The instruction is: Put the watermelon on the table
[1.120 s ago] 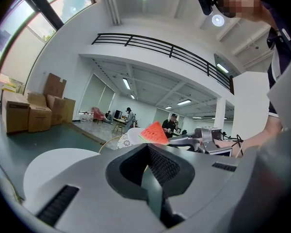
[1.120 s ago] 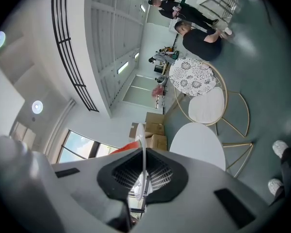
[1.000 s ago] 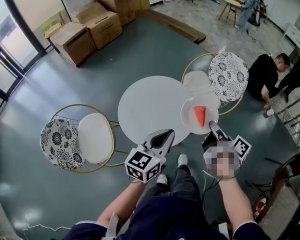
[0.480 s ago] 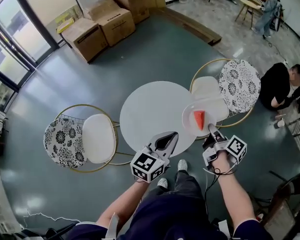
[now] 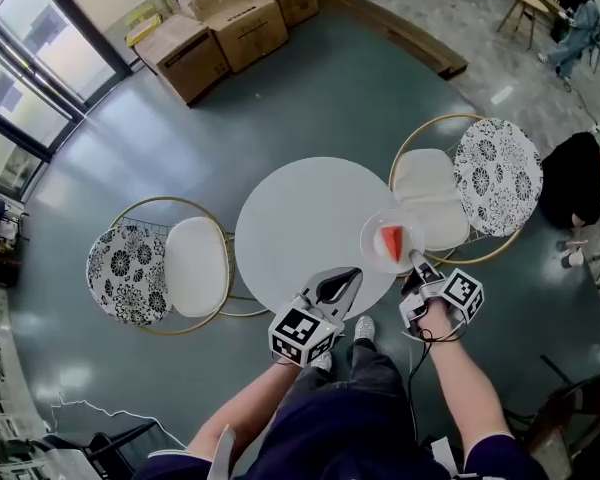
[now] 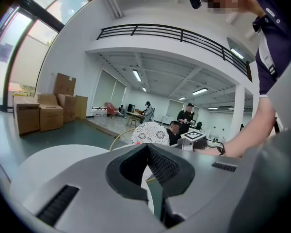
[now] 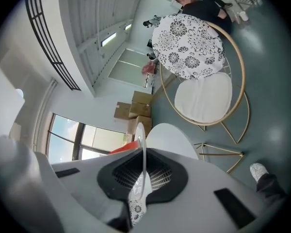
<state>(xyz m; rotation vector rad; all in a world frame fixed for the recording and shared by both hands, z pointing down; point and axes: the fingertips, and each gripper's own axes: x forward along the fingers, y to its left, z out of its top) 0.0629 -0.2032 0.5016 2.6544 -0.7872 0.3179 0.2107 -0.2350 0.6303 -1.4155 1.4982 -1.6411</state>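
Note:
A red wedge of watermelon lies on a small white plate that hangs over the right edge of the round white table. My right gripper is shut on the plate's near rim. The right gripper view shows the plate edge-on, pinched in the right gripper, with the red watermelon to its left. Whether the plate rests on the table I cannot tell. My left gripper hovers at the table's near edge, shut and holding nothing; the left gripper shows no gap.
Two gold-framed chairs with floral backs flank the table, one at the left and one at the right. Cardboard boxes stand at the back. A person in black crouches at the far right. The holder's shoe is below the table.
The plate with the watermelon has moved a little left, from over the right chair's seat onto the table's right edge. The left gripper has stayed near the table's front edge.

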